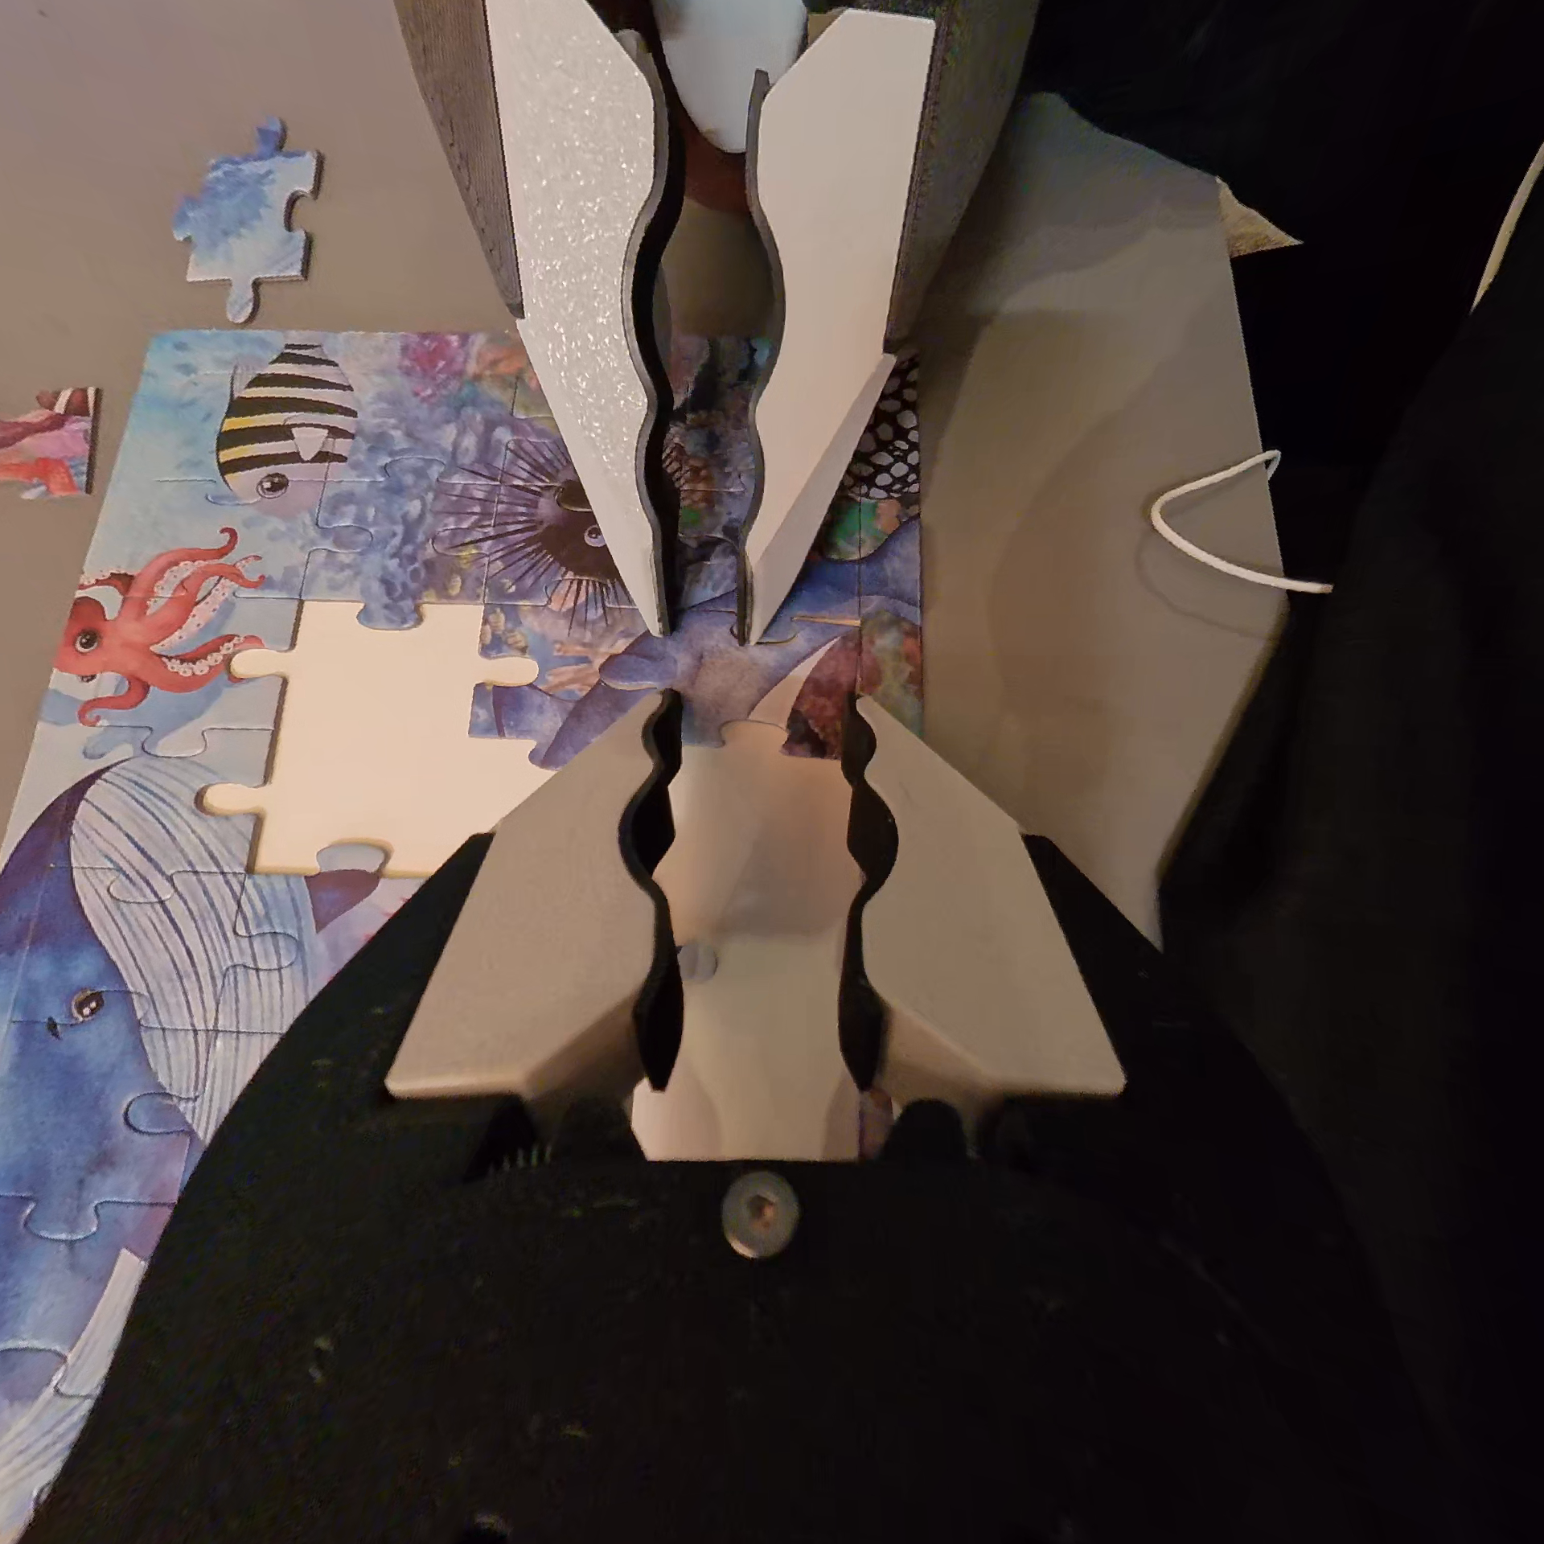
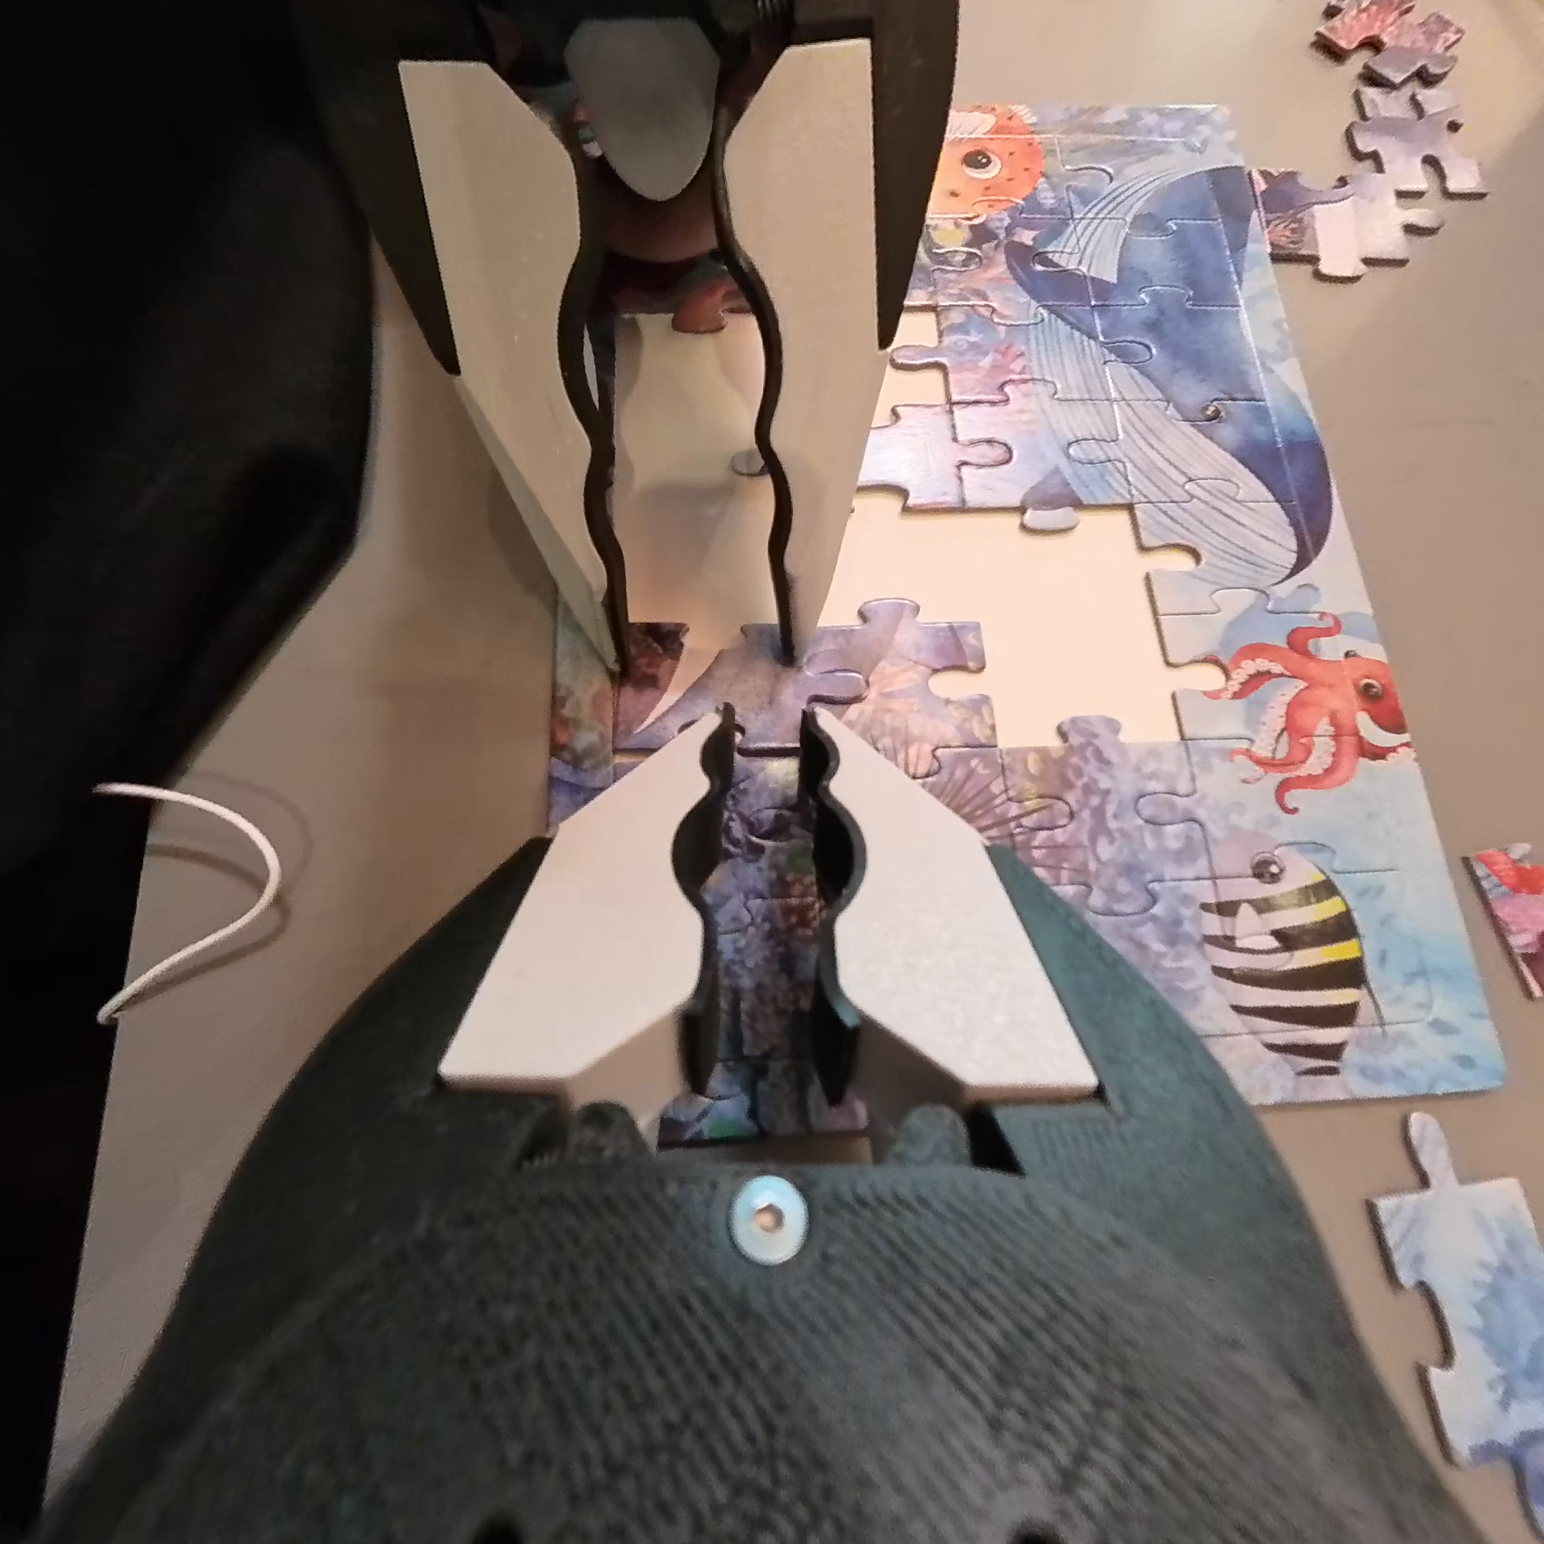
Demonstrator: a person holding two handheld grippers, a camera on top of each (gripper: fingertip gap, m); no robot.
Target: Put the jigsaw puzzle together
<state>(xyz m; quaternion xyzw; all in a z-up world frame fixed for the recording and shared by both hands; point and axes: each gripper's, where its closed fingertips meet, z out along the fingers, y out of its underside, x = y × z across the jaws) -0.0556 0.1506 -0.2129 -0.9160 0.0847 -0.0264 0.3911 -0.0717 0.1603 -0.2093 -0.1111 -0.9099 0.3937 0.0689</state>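
A sea-life jigsaw puzzle [image 1: 401,468] lies partly assembled on the table, with a whale, a red octopus and a striped fish. It also shows in the right wrist view [image 2: 1170,835]. A bare gap [image 1: 376,718] is open in its middle. My left gripper [image 1: 762,695] is open and empty, its tips down by the puzzle's near edge. My right gripper [image 2: 769,712] faces it tip to tip, jaws narrowly apart and empty, over a blue tail piece [image 2: 773,672]. Each gripper shows in the other's view: the right [image 1: 708,635], the left [image 2: 702,658].
A loose light-blue piece [image 1: 246,217] [image 2: 1470,1337] and a red-pink piece [image 1: 50,443] [image 2: 1512,911] lie beside the puzzle. Several more loose pieces [image 2: 1404,142] lie at the far corner. A white cord [image 1: 1211,543] and dark cloth [image 1: 1420,752] border the table edge. My left and right fingertips are right by each other. My right gripper's tips are some 9 cm from the sea-life jigsaw puzzle [image 1: 401,468]. My right wrist view [image 2: 1134,901] looks at it from another angle.
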